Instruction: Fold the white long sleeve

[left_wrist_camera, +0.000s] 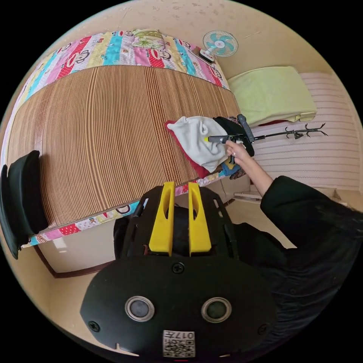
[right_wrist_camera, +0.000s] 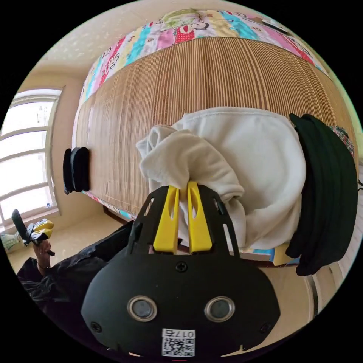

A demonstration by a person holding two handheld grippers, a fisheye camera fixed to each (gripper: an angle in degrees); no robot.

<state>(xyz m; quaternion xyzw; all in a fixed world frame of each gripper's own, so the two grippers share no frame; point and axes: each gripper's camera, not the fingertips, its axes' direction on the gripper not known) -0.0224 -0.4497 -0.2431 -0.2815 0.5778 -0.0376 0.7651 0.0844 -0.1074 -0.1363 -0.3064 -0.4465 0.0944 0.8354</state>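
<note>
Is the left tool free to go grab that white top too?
Probably yes: the left tool holds nothing, and bare mat lies between it and the white top, which the right tool already grips.

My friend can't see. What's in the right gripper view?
The right tool pinches a bunched white top lying at the edge of a bed's bamboo mat. A black garment lies beside the top.

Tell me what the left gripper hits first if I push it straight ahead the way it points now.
Probably the near edge of the bed, about where the bamboo mat ends. The left gripper holds nothing; the white long sleeve lies off to its right. Depth is unclear.
</note>
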